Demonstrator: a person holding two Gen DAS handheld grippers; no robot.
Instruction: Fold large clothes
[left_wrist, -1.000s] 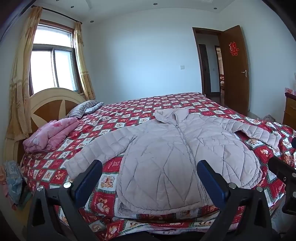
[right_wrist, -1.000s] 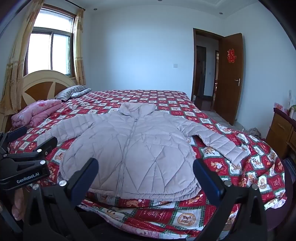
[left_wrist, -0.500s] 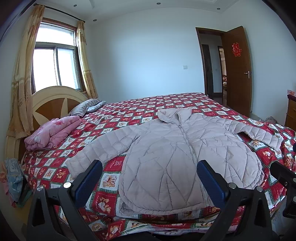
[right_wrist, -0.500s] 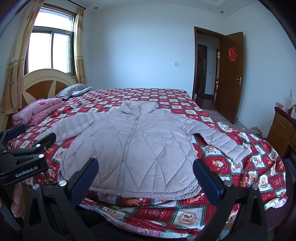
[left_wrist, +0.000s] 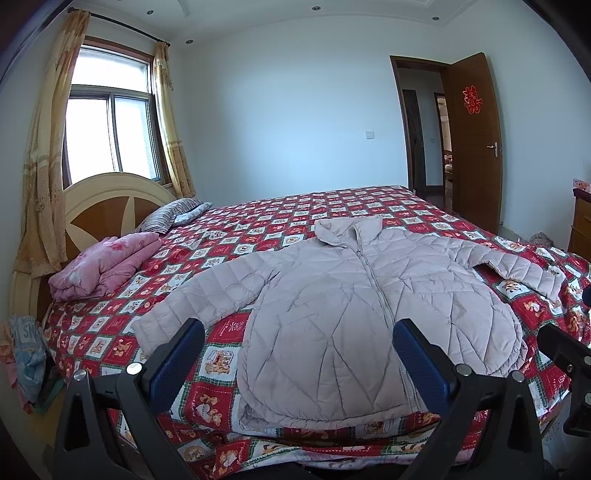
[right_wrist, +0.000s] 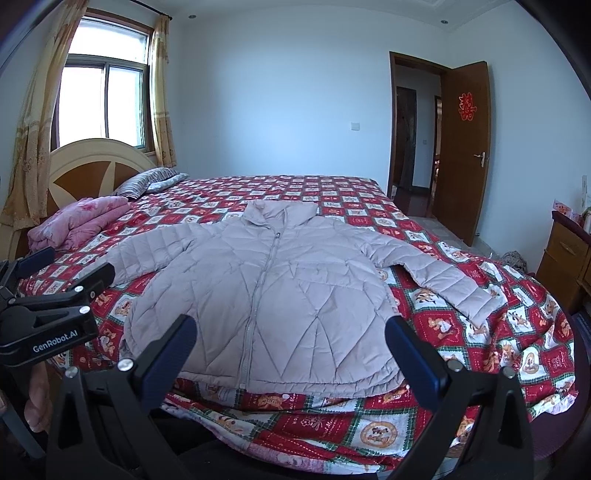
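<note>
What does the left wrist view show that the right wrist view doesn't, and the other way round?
Only the left wrist view shows the pile of clothes beside the bed, below the headboard. Only the right wrist view shows the left gripper's "GenRobot.AI" label. Both show the quilted jacket lying flat and zipped on the red patterned bedspread, the folded pink blanket, the open door, and each view's own gripper open: left gripper, right gripper.

Light: daylight from window (left_wrist: 110, 136), blown out white.
Room: bright, soft shadows.
Edges: fisheye bending, dark corner vignette.
Focus: sharp.
</note>
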